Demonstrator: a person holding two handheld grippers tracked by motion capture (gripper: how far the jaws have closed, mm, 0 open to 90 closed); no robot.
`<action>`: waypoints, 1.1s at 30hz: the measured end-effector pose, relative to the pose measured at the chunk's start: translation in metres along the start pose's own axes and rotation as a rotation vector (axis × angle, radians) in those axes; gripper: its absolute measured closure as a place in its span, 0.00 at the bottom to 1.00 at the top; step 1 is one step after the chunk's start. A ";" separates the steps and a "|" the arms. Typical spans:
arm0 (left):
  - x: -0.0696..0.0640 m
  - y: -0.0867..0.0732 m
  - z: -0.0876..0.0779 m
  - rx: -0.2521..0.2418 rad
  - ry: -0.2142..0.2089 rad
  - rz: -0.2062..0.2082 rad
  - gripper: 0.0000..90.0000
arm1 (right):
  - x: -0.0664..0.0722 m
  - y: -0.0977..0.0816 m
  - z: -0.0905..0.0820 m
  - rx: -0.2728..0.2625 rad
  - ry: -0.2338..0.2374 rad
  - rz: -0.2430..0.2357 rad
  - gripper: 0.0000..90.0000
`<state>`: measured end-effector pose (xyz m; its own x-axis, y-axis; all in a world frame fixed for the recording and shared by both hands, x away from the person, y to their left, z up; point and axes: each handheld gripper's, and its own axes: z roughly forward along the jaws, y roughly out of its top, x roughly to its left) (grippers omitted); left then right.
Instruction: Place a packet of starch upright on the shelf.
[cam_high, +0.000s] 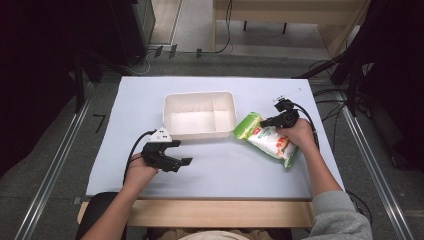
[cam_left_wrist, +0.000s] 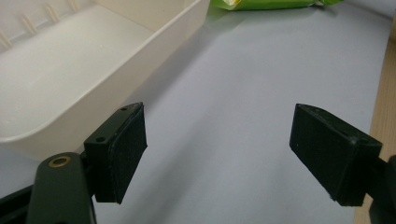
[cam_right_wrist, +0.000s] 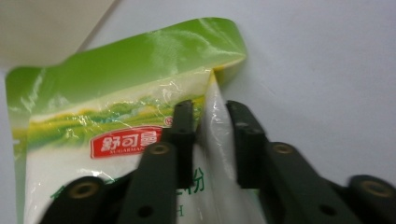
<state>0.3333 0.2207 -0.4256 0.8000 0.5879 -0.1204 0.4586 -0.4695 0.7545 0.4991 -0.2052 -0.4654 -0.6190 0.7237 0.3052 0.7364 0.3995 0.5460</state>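
Pinching a fold of the green-and-white bag (cam_right_wrist: 116, 116) with the right gripper (cam_right_wrist: 210, 140).
Lying on the table (cam_high: 215, 170) just right of the cream tray (cam_high: 199, 114); left gripper (cam_left_wrist: 217, 149) spread wide (nothing between), near the tray's front.

The left gripper (cam_high: 172, 152) is hovering near the worktop's front edge, jaws standing wide apart. The right gripper (cam_high: 267, 121) is reaching in toward the right edge, its jaws pinching close together.

Pale blue table top (cam_high: 150, 100) on wood frame, grey floor (cam_high: 45, 160) with metal rails (cam_high: 55, 165) both sides, cables (cam_high: 220, 47) far, dark corners.
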 end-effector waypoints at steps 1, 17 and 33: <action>0.000 0.000 0.000 0.000 -0.003 0.001 0.22 | 0.001 0.000 0.000 0.011 -0.003 -0.014 0.92; 0.000 0.001 -0.001 -0.014 -0.006 0.001 0.22 | 0.010 0.005 -0.045 -0.133 -0.085 0.009 1.00; 0.001 0.001 -0.002 -0.018 -0.006 0.001 0.22 | 0.031 0.011 -0.108 -0.363 -0.160 -0.017 1.00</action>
<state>0.3336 0.2220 -0.4242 0.8024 0.5838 -0.1234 0.4509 -0.4577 0.7663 0.4588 -0.2394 -0.3651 -0.5589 0.8085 0.1841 0.5640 0.2080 0.7991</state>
